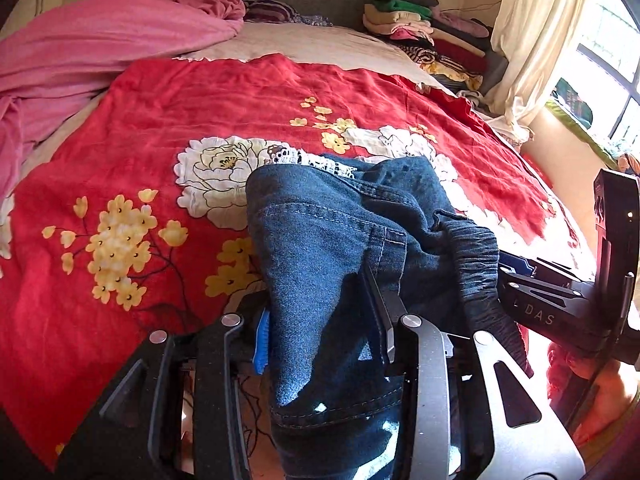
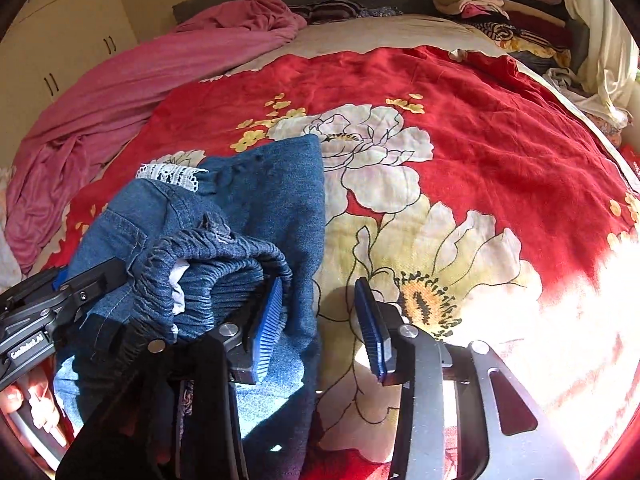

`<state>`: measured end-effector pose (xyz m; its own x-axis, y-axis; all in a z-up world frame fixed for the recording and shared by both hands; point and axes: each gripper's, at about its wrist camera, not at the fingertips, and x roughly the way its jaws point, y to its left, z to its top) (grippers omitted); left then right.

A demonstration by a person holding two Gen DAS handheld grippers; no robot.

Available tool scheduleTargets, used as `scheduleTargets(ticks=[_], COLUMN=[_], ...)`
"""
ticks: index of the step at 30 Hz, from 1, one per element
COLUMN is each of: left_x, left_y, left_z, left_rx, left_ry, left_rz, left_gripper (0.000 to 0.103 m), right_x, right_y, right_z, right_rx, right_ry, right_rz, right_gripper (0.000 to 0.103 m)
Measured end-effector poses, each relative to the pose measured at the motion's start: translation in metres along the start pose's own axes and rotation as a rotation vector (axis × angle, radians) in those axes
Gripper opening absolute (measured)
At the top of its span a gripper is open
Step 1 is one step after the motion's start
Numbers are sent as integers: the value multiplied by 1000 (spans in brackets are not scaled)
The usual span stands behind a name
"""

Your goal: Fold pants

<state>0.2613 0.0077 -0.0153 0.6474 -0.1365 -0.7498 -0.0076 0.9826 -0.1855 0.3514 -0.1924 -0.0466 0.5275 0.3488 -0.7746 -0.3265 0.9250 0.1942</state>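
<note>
Your left gripper (image 1: 320,320) is pinching a bunch of denim on the pants (image 1: 340,232), fabric draped between and over its jaws. The pants sit crumpled at the near edge of the bed's red floral bedspread (image 1: 200,100), elastic waistband (image 2: 208,256) bunched up, lace trim (image 2: 168,174) showing. Your right gripper (image 2: 320,320) is spread, holding nothing, its left finger (image 2: 268,316) touching the waistband. My read: no neat fold visible yet; spreading flat and all folds remain.

Red floral bedspread (image 1: 200,100), pink sheet (image 1: 100,36), stacked clothes (image 1: 424,28)
</note>
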Motion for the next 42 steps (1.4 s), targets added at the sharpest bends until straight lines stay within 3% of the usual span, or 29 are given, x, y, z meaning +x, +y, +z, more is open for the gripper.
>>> scheduleTargets(ticks=[5, 10, 17, 23, 31, 42], left_x=[-6, -20, -53, -83, -107, -118], left_y=[2, 5, 6, 1, -5, -10], left_z=[-3, -8, -22, -51, -99, -152], left_rx=[-8, -14, -26, -21, -28, -12], left_ry=[-1, -20, -59, -83, -84, -52], left_rz=[14, 20, 11, -3, 5, 17], left_gripper=[43, 49, 61, 75, 93, 93], right_x=[-11, -30, -73, -111, -139, -142], right_y=[-2, -2, 7, 24, 43, 44], right_z=[-4, -11, -26, -59, -115, -152], right_rx=[0, 6, -3, -59, -127, -95], right_ry=[-8, -39, -133, -210, -249, -215], right_rz=[-25, -27, -8, -9, -49, -63], right_gripper=[49, 63, 76, 94, 98, 98])
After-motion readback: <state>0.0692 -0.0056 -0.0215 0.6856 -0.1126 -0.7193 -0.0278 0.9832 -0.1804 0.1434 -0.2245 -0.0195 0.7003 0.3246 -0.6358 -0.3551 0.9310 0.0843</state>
